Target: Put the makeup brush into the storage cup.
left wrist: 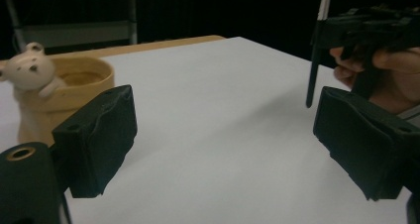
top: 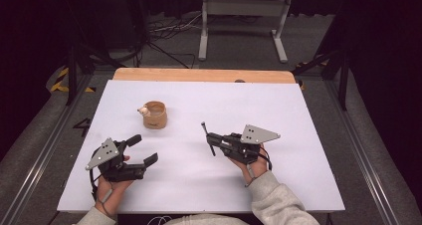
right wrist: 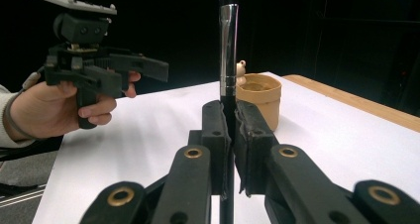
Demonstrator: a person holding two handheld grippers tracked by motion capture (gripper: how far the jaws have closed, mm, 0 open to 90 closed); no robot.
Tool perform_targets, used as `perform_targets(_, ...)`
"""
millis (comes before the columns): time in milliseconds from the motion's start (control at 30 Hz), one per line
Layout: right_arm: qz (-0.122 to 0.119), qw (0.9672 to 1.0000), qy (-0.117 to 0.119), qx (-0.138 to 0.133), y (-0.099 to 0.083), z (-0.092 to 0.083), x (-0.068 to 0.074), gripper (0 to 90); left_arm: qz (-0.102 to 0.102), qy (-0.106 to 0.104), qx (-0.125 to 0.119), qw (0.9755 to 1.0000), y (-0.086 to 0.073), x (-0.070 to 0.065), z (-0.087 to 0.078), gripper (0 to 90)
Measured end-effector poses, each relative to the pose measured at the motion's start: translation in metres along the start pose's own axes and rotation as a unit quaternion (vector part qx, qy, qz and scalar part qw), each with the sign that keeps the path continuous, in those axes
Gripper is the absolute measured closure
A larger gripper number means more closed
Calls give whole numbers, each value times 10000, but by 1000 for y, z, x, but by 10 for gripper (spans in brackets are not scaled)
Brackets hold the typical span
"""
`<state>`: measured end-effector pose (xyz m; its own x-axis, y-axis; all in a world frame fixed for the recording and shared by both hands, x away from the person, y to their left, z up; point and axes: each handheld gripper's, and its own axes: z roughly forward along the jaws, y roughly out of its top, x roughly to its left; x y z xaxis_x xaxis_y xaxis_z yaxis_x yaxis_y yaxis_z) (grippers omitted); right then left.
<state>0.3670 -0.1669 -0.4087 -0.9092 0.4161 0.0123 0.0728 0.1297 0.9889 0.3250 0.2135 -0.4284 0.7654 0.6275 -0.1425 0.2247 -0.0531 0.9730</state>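
While clamped between the right gripper [right wrist: 229, 149] pads, makeup brush [right wrist: 228, 40] stands upright, left gripper [top: 139, 150] spread empty.

Readable text: none showing anywhere.
Labels or brands: none legible on any surface.
Numbers: none appearing.
Signs: none that can be read.
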Motion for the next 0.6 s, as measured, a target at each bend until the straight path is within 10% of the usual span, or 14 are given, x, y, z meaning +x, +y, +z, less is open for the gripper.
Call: perform_targets(600, -128, 9999, -36, 35, 3, -1, 2, 841, 394, -714, -9, 9967, 39, -19, 38, 107)
